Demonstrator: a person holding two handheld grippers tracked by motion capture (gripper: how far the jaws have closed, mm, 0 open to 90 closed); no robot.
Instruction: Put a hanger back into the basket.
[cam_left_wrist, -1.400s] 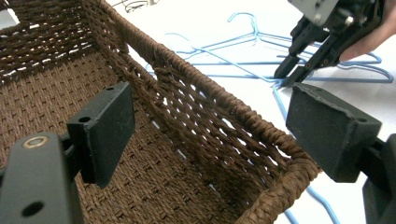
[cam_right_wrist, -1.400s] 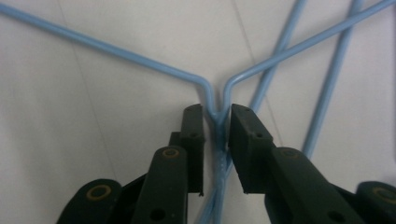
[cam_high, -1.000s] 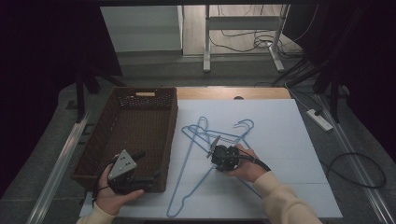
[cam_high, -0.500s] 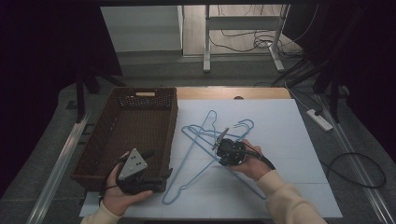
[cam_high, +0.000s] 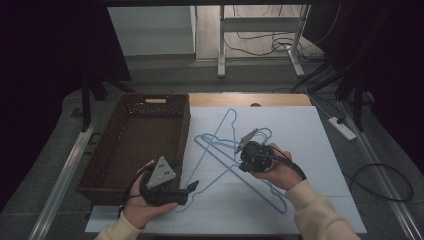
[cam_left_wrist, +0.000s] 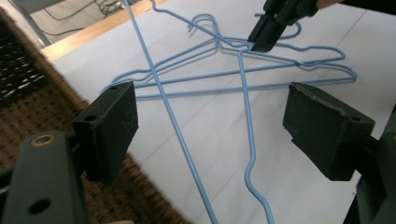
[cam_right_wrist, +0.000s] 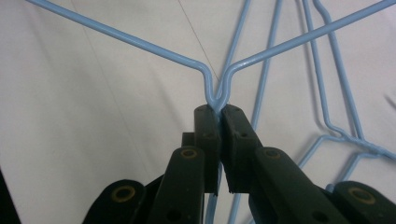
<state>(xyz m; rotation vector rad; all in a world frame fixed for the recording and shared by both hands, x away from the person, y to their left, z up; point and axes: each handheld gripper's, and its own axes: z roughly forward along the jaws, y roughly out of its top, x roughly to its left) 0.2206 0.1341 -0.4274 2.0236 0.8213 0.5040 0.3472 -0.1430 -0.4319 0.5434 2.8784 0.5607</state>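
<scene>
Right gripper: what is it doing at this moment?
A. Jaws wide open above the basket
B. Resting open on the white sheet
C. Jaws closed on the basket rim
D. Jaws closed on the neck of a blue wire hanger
D: in the right gripper view the right gripper has its jaws pinched together on the blue wire hanger where its two shoulder wires meet.

A wooden table (cam_high: 280, 99) carries white paper (cam_high: 320, 150), a wicker basket (cam_high: 131, 145) and blue hangers (cam_high: 220, 145).

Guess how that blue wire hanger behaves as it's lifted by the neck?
Probably light: the hanger is thin wire. With the right gripper pinching only its neck, it may swing or pivot. It crosses the other hangers, so it could snag and drag them.
</scene>
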